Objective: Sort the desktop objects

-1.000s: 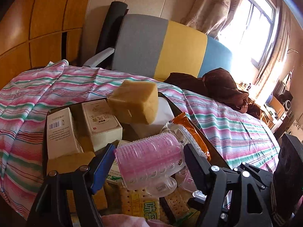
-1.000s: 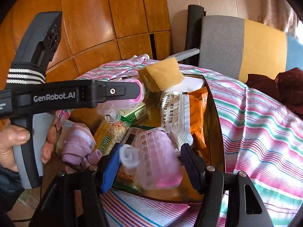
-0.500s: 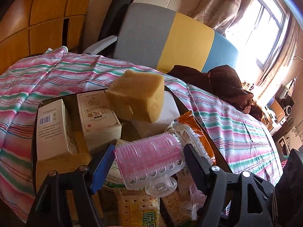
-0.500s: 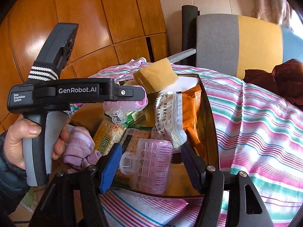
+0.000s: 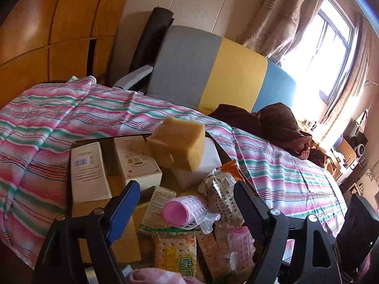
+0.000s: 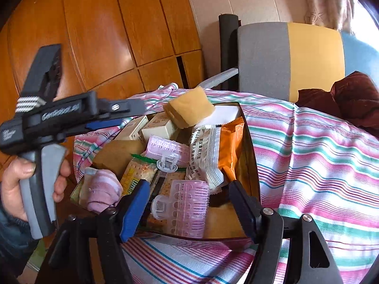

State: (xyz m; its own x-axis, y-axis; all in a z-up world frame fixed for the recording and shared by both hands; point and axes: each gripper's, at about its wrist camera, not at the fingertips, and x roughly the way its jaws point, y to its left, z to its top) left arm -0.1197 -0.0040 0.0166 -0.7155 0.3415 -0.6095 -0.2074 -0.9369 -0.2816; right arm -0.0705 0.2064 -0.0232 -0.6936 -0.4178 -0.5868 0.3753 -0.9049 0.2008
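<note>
Both grippers hang open over a dark tray [image 6: 249, 156] piled with objects. One pink hair roller [image 5: 183, 210] lies loose on the pile, below my left gripper [image 5: 187, 203] and touching neither pad. In the right wrist view this roller [image 6: 167, 150] rests on a cracker pack [image 6: 139, 175], and the left gripper [image 6: 132, 114] hovers to its upper left in a person's hand [image 6: 14, 184]. A second pink roller [image 6: 187, 209] lies at the tray's near edge, free between the pads of my right gripper [image 6: 189, 206].
The tray also holds a yellow sponge [image 5: 177, 146], two white boxes [image 5: 88, 172], a striped snack packet [image 6: 208, 151], an orange packet [image 6: 231, 146] and a pink sock [image 6: 101, 194]. A striped cloth [image 6: 319, 161] covers the surface. A chair [image 5: 213, 75] stands behind it.
Both grippers have opened. The right one let go of its roller first, at the tray's near edge. The left one then dropped its roller onto the pile and drew back.
</note>
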